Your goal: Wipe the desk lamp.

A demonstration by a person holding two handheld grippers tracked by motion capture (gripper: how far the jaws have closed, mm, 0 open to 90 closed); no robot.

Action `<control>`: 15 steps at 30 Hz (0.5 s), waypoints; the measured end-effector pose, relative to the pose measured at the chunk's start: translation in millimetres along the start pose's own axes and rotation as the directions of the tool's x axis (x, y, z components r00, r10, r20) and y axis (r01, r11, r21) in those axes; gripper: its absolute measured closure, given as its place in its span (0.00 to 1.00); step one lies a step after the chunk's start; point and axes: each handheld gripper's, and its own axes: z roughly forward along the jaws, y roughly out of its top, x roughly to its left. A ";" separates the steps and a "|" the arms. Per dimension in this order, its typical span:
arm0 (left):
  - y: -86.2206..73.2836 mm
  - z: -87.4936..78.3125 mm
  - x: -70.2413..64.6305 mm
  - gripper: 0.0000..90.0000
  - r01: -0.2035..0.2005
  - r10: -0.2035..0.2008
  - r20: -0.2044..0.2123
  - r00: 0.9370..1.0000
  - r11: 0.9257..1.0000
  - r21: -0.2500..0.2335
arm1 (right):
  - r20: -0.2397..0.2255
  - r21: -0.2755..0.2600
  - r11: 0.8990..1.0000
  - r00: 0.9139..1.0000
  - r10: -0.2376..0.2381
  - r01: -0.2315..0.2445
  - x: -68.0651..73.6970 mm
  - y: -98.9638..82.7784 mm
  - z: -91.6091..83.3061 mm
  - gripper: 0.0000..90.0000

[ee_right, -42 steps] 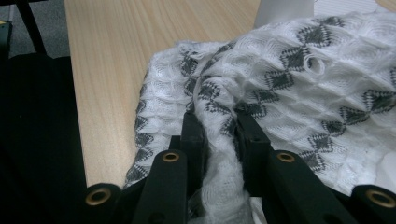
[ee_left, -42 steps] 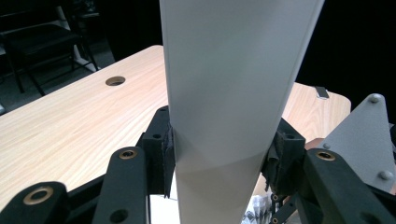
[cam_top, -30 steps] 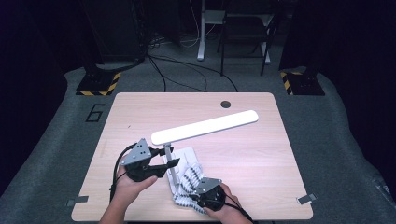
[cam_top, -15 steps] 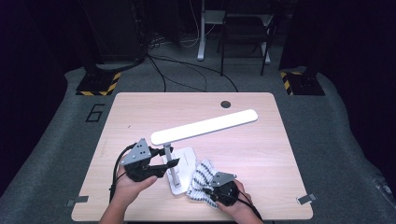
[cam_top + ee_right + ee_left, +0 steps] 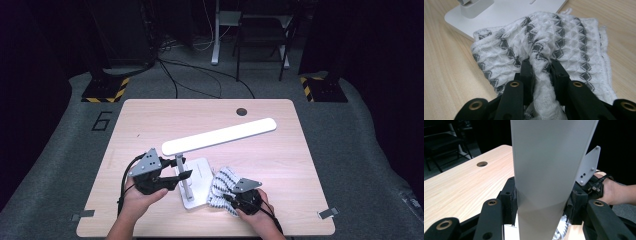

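At the near edge of the table (image 5: 150, 120), the right gripper (image 5: 239, 199) pinches a bunched fold of a white cloth with grey diamond pattern (image 5: 224, 189); in the right gripper view its black jaws press together on the gathered fabric (image 5: 541, 72), and the rest of the cloth spreads flat on the wood, one edge lying over the corner of the white desk lamp's base (image 5: 506, 10). Just to the left, the left gripper (image 5: 176, 170) clamps the lamp's upright stem (image 5: 184, 181), its jaws closed on either side of the pale column in the left gripper view (image 5: 544, 182). Above, the lamp's long white light bar (image 5: 220, 136) slants toward the table's far right. Beyond it, a round cable hole (image 5: 242, 111) sits near the far edge.
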 end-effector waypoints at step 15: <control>0.7 0.4 -0.1 0.58 0.004 -0.003 0.023 1.000 1.000 -0.001 | 0.013 -0.055 0.998 1.000 -0.001 0.002 2.4 2.1 -10.9 0.83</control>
